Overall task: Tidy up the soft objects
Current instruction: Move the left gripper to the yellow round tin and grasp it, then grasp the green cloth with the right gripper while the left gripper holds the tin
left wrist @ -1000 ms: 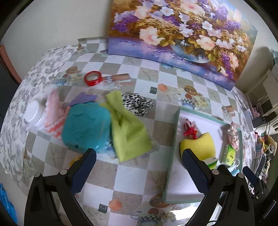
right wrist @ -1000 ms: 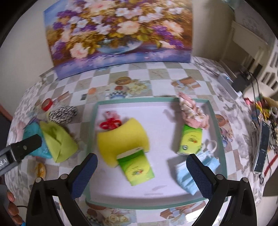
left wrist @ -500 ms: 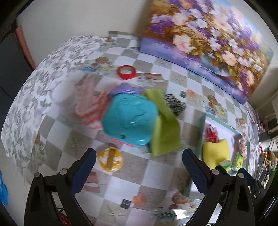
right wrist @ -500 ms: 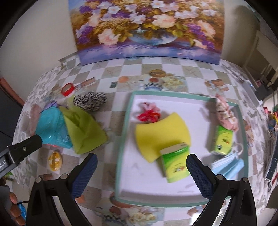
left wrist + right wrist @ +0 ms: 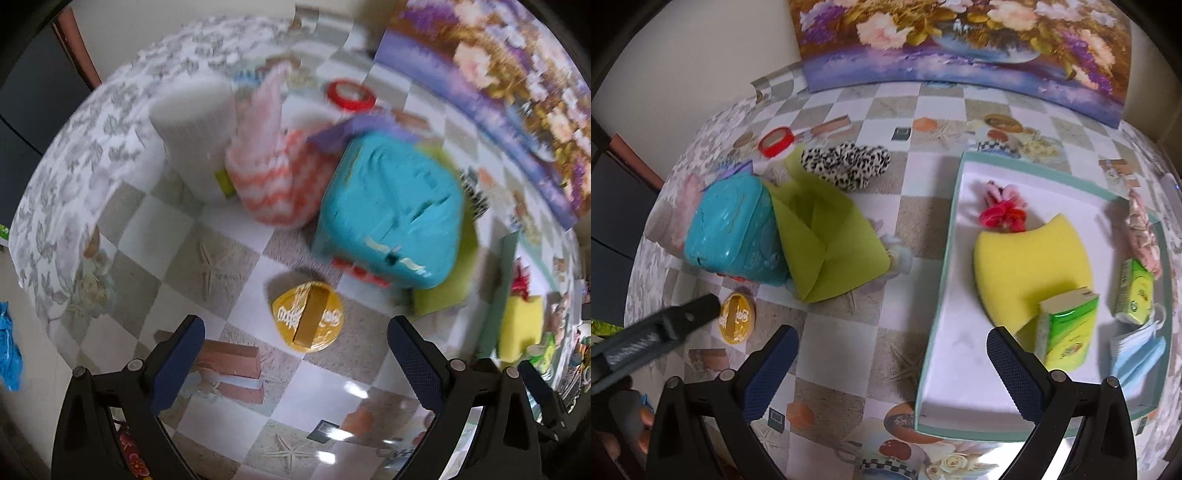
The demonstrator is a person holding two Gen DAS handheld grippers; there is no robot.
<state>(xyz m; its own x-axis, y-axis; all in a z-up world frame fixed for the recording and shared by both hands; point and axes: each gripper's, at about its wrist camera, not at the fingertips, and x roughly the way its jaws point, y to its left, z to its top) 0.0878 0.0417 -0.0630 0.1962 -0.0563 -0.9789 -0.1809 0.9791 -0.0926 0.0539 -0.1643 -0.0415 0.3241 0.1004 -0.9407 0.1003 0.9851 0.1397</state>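
Observation:
My left gripper (image 5: 295, 343) is open and empty above a round gold tin (image 5: 307, 316). Beyond it lie a teal wipes pack (image 5: 391, 206), a pink and white striped cloth (image 5: 273, 177), a white roll (image 5: 195, 129) and a green cloth (image 5: 439, 295). My right gripper (image 5: 892, 354) is open and empty over the table beside the green-rimmed tray (image 5: 936, 295). In the tray lie a yellow sponge (image 5: 1030, 258), two green tissue packs (image 5: 1067, 328), blue face masks (image 5: 1137, 354), a red and pink scrunchie (image 5: 1003, 210) and a pink cloth (image 5: 1141, 236). A leopard-print plush (image 5: 846, 162) lies left of the tray.
A red tape roll (image 5: 775, 140) sits near the table's back left. A flower painting (image 5: 960, 40) leans on the wall behind. The left gripper's finger (image 5: 657, 332) and a hand show at the right wrist view's lower left. The table edge drops off at left.
My left gripper has swung left and closer to the pile; the gold tin now lies between its fingers' line. My right gripper has shifted left, so the tray sits further right in view.

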